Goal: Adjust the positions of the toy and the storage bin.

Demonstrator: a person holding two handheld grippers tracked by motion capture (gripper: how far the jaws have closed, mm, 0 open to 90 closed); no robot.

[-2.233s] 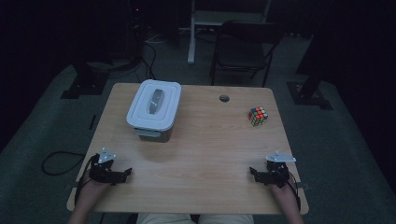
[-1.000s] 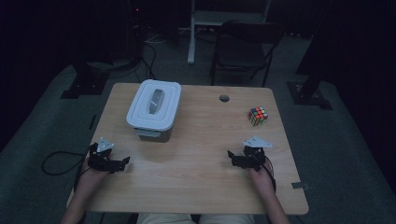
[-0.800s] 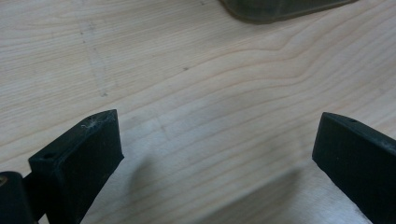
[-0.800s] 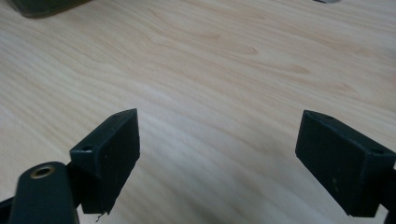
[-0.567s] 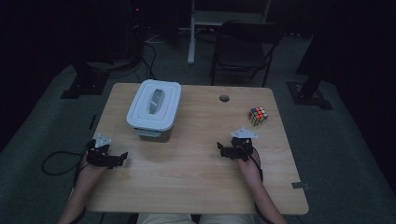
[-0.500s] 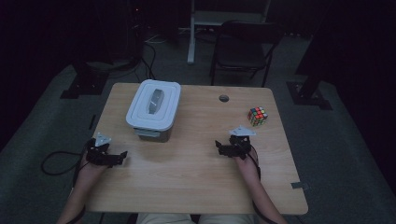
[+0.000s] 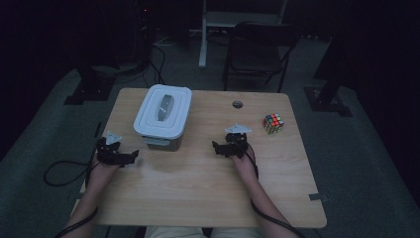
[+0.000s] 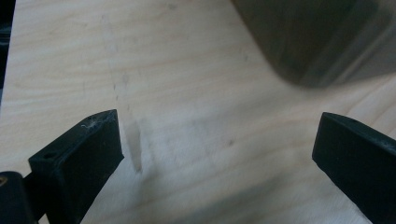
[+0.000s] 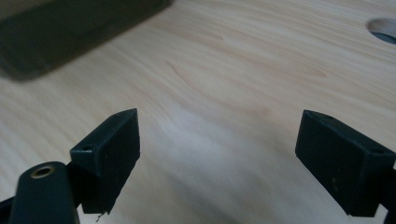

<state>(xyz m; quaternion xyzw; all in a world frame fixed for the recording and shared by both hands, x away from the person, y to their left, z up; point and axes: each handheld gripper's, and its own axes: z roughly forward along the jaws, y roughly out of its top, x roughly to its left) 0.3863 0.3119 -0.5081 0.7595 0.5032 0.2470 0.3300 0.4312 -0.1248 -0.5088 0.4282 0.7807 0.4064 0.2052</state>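
Both tongs, left (image 7: pixel 130 157) and right (image 7: pixel 218 148), spread and empty, flank the box (image 7: pixel 163 116), its long axis running away across the counter (image 7: pixel 208 198).

**Wooden table with a box and a cube**

A light wooden table (image 7: pixel 198 198) stands on a dark floor. A white lidded box (image 7: pixel 162 115) sits on it toward eleven o'clock from the table's middle, well in from the edge. A colourful puzzle cube (image 7: pixel 273 123) lies toward two o'clock, near the right edge and well apart from the box. Between them, near the far edge at twelve o'clock, is a small round hole (image 7: pixel 237 104) in the tabletop.
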